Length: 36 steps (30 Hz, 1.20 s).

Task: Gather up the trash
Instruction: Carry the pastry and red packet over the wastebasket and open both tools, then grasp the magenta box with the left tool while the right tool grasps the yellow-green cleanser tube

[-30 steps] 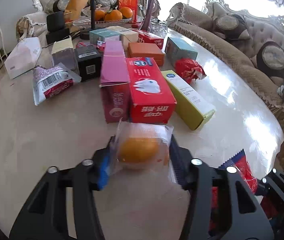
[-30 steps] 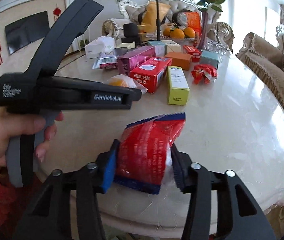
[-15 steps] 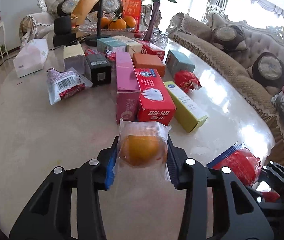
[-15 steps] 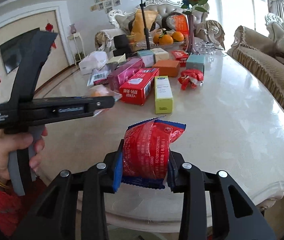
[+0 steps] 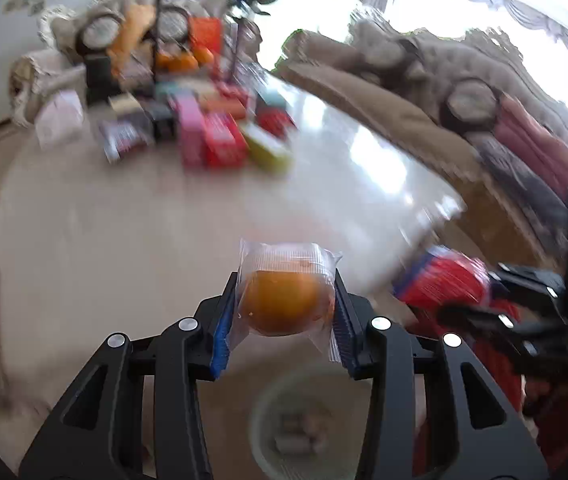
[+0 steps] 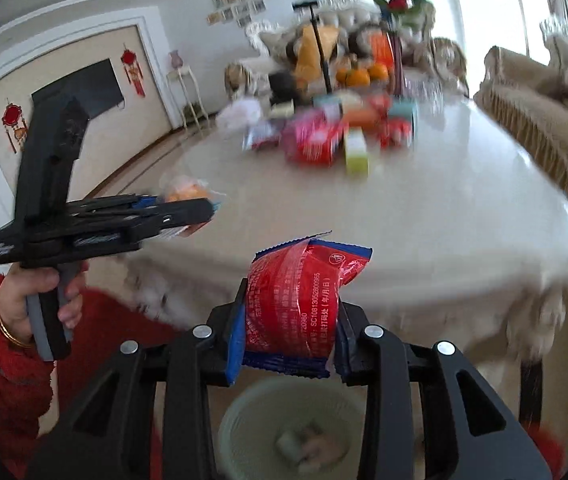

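Trash sits clamped in both grippers now. Our left gripper (image 5: 284,312) has its jaws narrowed onto a clear-wrapped orange pastry (image 5: 286,300), pads pressing the wrapper on both sides. Our right gripper (image 6: 290,320) has squeezed further within the last second and now pinches a red and blue snack wrapper (image 6: 298,300) upright between its jaws. Both hands have pulled back off the worktop (image 6: 424,216), where they hovered a second ago, and a pale round bin (image 6: 296,436) now shows directly below each pair of jaws. We judge the carry nearly finished: releasing should drop both pieces in. Boxes (image 6: 316,142) remain well ahead.
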Available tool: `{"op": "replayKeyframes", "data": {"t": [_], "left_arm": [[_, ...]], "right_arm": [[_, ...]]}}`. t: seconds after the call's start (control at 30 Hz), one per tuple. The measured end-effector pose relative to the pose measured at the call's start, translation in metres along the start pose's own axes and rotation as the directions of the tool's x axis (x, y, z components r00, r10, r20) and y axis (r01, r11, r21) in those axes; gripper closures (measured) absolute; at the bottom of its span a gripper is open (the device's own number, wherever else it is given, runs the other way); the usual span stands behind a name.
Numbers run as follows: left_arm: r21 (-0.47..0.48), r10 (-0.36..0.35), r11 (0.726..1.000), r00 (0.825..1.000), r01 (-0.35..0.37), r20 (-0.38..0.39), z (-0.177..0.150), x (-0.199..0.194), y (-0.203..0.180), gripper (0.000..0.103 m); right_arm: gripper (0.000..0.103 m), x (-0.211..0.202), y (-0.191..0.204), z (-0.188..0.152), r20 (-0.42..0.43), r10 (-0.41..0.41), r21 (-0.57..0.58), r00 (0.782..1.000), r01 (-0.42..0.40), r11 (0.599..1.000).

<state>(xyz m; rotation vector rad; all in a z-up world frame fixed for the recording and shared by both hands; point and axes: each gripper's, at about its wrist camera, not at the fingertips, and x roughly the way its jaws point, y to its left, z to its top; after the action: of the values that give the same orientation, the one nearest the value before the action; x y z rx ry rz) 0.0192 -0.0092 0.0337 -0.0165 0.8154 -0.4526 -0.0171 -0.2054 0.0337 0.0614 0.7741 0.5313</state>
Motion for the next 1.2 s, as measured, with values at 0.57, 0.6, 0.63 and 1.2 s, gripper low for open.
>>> {"op": "replayKeyframes", "data": {"t": [0.57,0.6,0.63,1.2], "left_arm": [[-0.066,-0.097,0.995,0.892,0.076,-0.442,-0.164,0.112,-0.029,0.061],[-0.064,-0.099,0.995,0.891,0.078,-0.444,-0.165,0.113,-0.030,0.061],[-0.064,-0.101,0.995,0.889,0.081,-0.447,-0.166,0.114,-0.031,0.061],[-0.095,-0.053,0.995,0.900,0.012,-0.433,-0.160,0.107,-0.013,0.017]], "right_arm": [[0.070,0.082,-0.017,-0.131,-0.376,-0.054,0.146,0.925,0.117,0.982],[0.070,0.081,-0.016,-0.135,-0.379,-0.057,0.143,0.924,0.119,0.983],[0.070,0.082,-0.016,-0.136,-0.384,-0.059,0.140,0.921,0.121,0.983],[0.038,0.075,-0.027,-0.136,-0.377,-0.108,0.159,0.920,0.179,0.971]]}}
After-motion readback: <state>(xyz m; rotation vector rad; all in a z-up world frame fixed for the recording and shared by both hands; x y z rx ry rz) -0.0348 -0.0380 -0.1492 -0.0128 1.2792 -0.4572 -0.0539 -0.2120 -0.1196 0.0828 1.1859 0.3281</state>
